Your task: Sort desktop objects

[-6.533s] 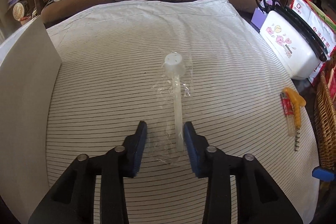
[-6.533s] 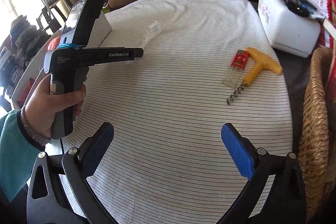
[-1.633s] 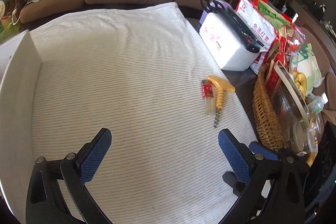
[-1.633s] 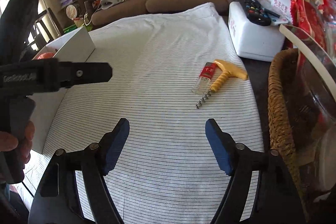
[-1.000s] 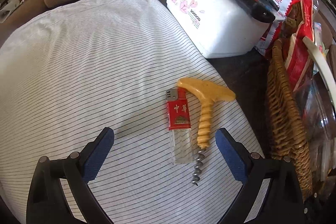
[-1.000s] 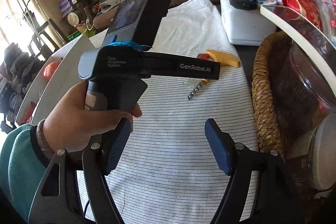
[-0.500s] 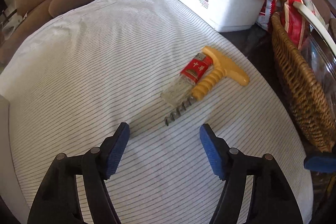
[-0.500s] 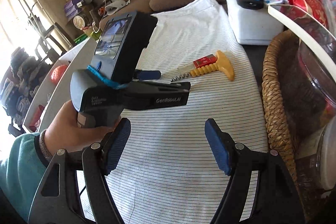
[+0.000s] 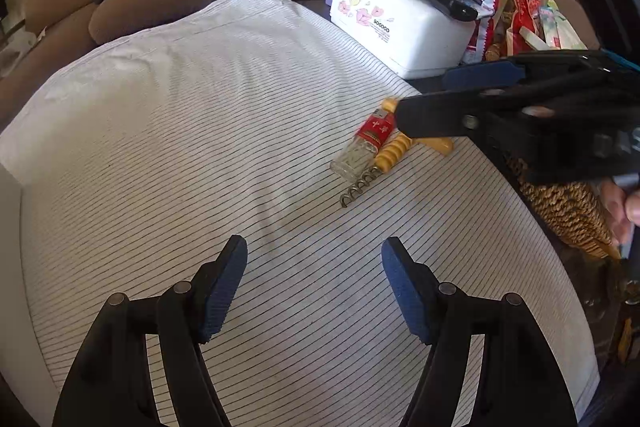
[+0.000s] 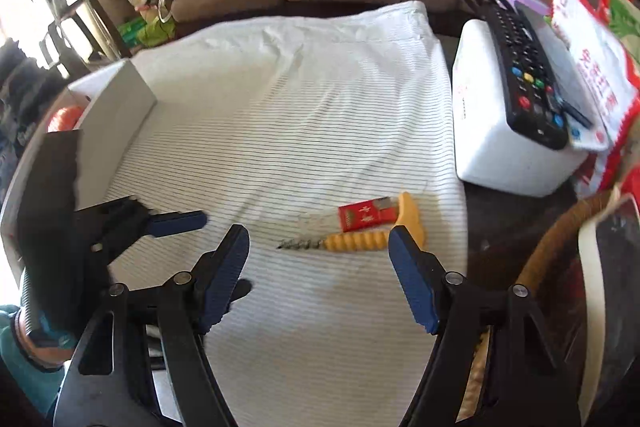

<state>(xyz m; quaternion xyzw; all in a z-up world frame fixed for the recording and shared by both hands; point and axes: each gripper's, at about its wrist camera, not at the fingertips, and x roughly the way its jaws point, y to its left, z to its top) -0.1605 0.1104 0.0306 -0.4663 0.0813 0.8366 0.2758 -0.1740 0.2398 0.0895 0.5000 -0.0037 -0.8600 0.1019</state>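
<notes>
A yellow-handled corkscrew point(image 10: 356, 241) and a red lighter point(image 10: 362, 215) with a clear lower half lie side by side, touching, on the striped cloth near its right edge. My right gripper point(image 10: 318, 239) hovers over them, open, with the corkscrew shaft showing between its blue pads. In the left wrist view the corkscrew point(image 9: 394, 149) and lighter point(image 9: 374, 133) lie ahead to the right. There my right gripper point(image 9: 422, 97) reaches in from the right and hides part of the yellow handle. My left gripper point(image 9: 314, 247) is open above bare cloth, short of both objects.
A white open box point(image 10: 116, 115) stands along the cloth's left side. On the right, a white tissue box point(image 9: 400, 27) carries remote controls, with snack bags behind. A wicker basket point(image 9: 568, 203) sits off the cloth's right edge. A brown sofa lies beyond.
My right gripper swung in over the corkscrew and lighter. My left gripper narrowed its jaws a second ago and drew back, so the two objects now lie farther ahead of it.
</notes>
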